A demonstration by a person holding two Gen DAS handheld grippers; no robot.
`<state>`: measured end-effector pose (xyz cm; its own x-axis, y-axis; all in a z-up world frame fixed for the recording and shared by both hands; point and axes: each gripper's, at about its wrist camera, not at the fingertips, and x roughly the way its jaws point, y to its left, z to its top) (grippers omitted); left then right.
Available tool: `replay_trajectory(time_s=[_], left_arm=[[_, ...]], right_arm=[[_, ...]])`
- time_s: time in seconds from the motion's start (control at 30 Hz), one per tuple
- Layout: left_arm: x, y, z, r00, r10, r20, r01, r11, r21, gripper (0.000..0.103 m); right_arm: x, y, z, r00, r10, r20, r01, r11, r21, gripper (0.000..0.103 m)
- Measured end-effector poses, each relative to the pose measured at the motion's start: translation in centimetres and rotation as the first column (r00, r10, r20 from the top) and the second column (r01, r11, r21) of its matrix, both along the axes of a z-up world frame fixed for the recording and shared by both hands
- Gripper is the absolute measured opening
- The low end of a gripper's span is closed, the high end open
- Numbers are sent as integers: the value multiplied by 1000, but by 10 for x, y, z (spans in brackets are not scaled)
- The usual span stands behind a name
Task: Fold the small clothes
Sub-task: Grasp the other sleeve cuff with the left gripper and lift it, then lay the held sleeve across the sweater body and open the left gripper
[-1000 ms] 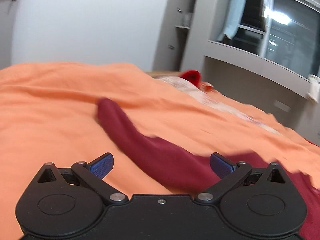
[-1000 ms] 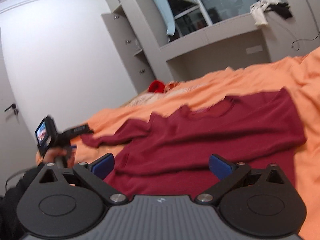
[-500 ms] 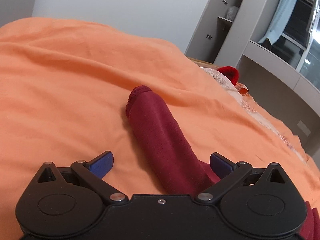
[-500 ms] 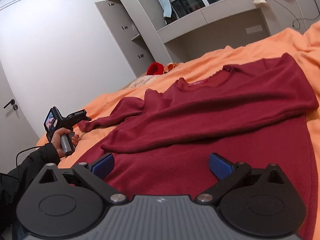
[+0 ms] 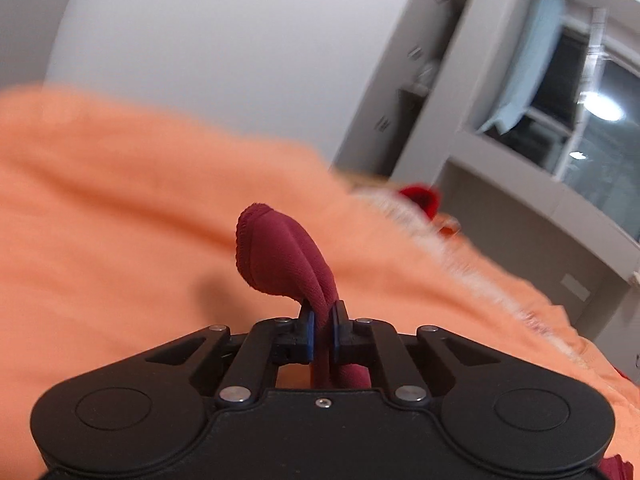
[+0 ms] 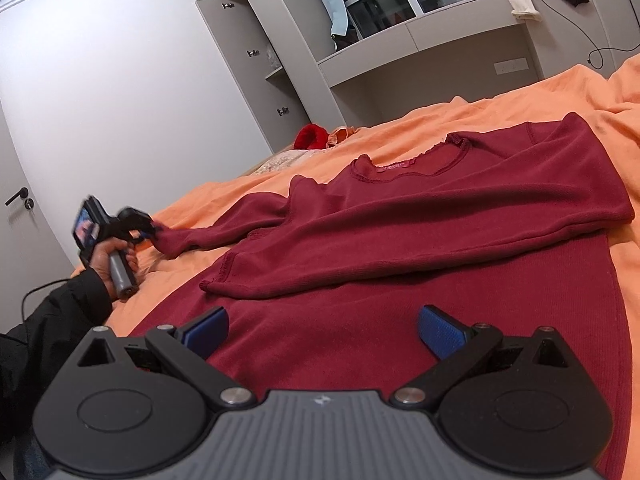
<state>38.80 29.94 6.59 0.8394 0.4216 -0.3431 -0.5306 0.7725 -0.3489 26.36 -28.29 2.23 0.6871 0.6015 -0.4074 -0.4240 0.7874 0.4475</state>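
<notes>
A dark red long-sleeved top (image 6: 420, 280) lies spread on the orange bedsheet (image 6: 500, 112). One sleeve is folded across its chest. My left gripper (image 5: 323, 322) is shut on the cuff end of the other sleeve (image 5: 280, 252) and holds it lifted off the sheet. In the right wrist view the left gripper (image 6: 150, 230) shows at the left with the sleeve (image 6: 208, 236) stretched out to it. My right gripper (image 6: 322, 330) is open and empty, low over the top's lower body.
A bright red item (image 6: 310, 136) and a pale lace cloth (image 6: 280, 160) lie at the far end of the bed. A grey wardrobe (image 6: 256, 52) and a window ledge (image 6: 440, 40) with clothes stand behind. A door (image 6: 18, 200) is at the left.
My left gripper has closed on the sleeve cuff and raised it off the sheet. My right gripper has stayed open and come in lower over the top's body.
</notes>
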Motion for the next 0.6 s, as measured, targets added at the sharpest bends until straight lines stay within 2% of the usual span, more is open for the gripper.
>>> replay_trajectory(time_s=[0.1,0.17,0.23,0.3,0.37,0.47,0.6], left_arm=[[-10,-33,29,996,-65,60,58,993,104,8],[-16,-62,50,987,-128,96,109,978,178,8],[-25,-93,71,973,-188,136,154,961,230,8],[-36,-125,90,946,-268,181,211,936,282,9],[-48,-160,104,913,-355,203,269,896,354,9],[-64,-216,112,840,-513,176,393,799,456,11],[-78,-285,93,766,-637,90,502,678,537,12]], right_arm=[[0,1,0,1000,-8,2,8,1000,-4,103],[0,1,1,1000,-16,5,16,1000,-5,103],[-1,-1,2,1000,-28,10,28,1000,1,103],[-2,-5,3,999,-51,13,50,999,19,103],[-3,-11,6,997,-79,12,79,996,47,103],[-7,-25,14,990,-140,30,137,986,90,103],[-15,-46,29,968,-237,86,226,967,119,103]])
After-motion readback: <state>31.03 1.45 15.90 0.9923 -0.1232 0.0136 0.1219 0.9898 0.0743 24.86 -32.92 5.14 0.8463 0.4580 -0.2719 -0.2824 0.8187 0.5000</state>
